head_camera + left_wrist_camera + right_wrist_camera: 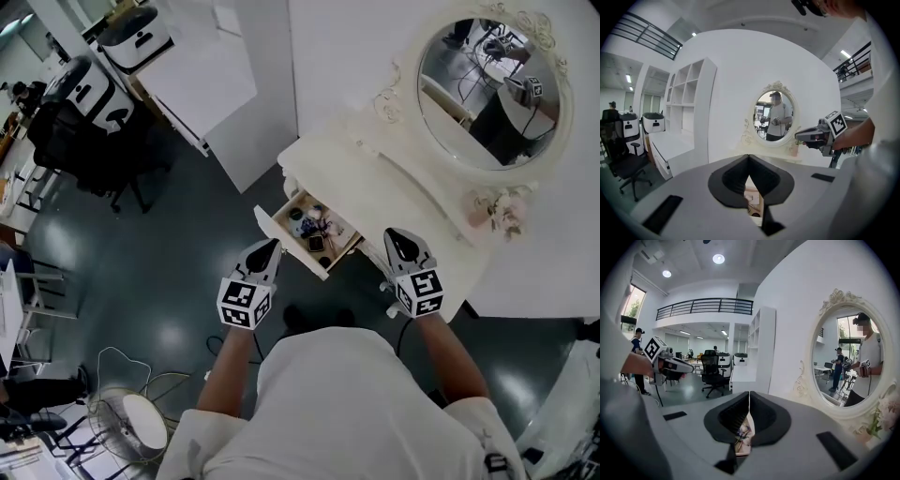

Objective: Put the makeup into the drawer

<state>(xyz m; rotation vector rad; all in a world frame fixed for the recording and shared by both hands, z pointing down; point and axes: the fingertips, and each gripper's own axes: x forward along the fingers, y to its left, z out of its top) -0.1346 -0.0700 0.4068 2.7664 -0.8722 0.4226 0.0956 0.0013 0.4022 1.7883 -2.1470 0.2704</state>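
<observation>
The white dressing table (375,178) has its small drawer (272,228) pulled open, and several makeup items (314,230) lie inside. My left gripper (271,246) hovers just left of the drawer, shut and empty. My right gripper (395,235) hangs just right of it over the tabletop's front edge, also shut with nothing held. In the left gripper view the jaws (749,157) meet at the tips, with the drawer's contents (753,199) glimpsed below. The right gripper view shows its own jaws (749,393) touching, with the makeup (743,432) visible beneath.
An oval ornate mirror (492,89) and a flower bunch (499,212) stand on the table. A white shelf unit (202,75) sits to the left, black office chairs (84,141) beyond it. A floor fan (141,422) and cables lie at lower left.
</observation>
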